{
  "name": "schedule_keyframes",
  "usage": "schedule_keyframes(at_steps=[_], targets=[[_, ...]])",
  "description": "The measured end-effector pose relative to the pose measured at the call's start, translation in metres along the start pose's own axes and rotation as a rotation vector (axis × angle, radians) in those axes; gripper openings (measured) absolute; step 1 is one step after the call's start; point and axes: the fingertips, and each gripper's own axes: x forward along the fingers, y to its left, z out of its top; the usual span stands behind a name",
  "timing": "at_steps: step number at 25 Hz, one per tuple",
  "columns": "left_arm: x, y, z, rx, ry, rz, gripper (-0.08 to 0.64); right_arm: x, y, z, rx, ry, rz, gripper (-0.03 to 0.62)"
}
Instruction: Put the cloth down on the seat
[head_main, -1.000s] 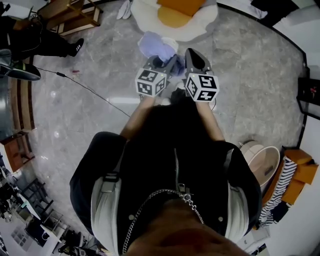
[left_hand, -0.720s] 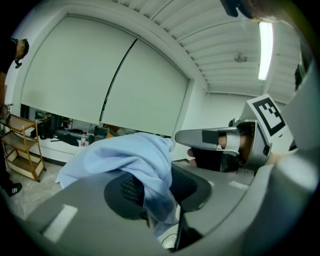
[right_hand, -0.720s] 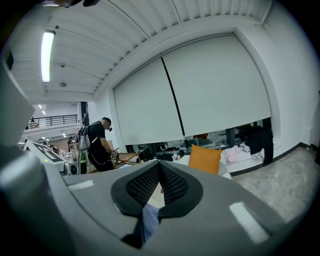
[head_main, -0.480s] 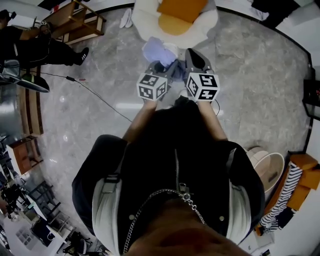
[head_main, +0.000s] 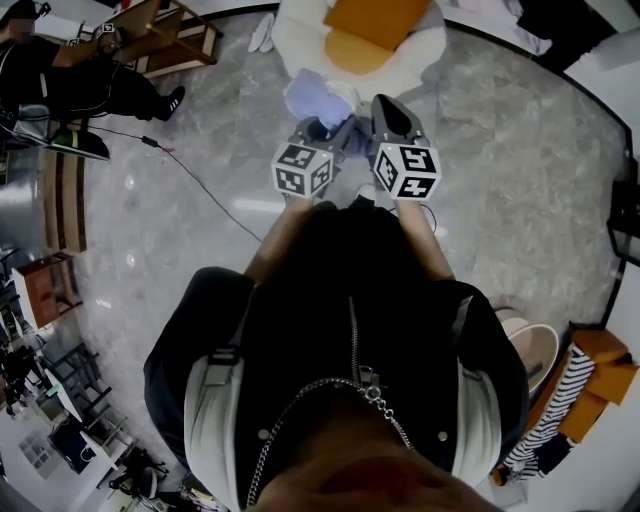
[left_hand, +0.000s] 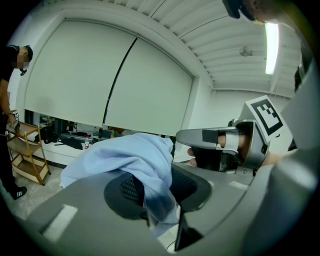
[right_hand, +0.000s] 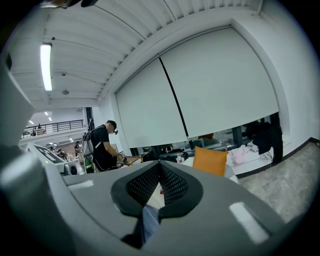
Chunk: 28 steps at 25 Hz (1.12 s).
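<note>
The head view alone gave the layout: in the upper middle of the frame the left gripper (head_main: 318, 130) and the right gripper (head_main: 388, 108) stood side by side, each with its marker cube toward the person. The crumpled pale blue cloth (head_main: 312, 96) bunched at their tips over the grey stone floor (head_main: 500, 160). The white round seat (head_main: 296, 42) with its square orange cushion (head_main: 374, 22) lay just above the cloth at the top edge of the frame. The cloth was carried in the air and not resting on the seat. That view could not show how the jaws stood. The left gripper view did: the left gripper (left_hand: 156, 202) was clenched on a fold of the cloth (left_hand: 127, 160), which ran down between its black pads. The rest of the cloth heaped over the left-hand jaw and filled the middle of the frame. The same view showed the right gripper (left_hand: 200, 141) from the side at the right, a little beyond the cloth, with fingers of a hand in its handle. In the right gripper view the right gripper (right_hand: 159, 176) had its black mesh pads pressed together at the top. A narrow strip of the cloth (right_hand: 148, 221) was pinched low in the gap between them, so most of the cloth was out of sight there. Beyond the jaws this view showed the orange cushion (right_hand: 210, 160) to the right of centre, under the wide pale roller blinds (right_hand: 200, 95). A person in black clothes (right_hand: 102, 146) stood at the left.
</note>
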Motion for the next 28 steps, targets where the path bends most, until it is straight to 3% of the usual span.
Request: schedule_keyframes(at_steps=[17,28], targets=[[0.022,0.004,0.015,0.048,0.014,0.047,0.118,0.012,-0.038,0.014,0.037,-0.028,0.003,-0.011],[0.023,0.033,0.011,0.003,0.029,0.07,0.119,0.044,-0.031,0.007,0.01,0.027,0.014,-0.011]])
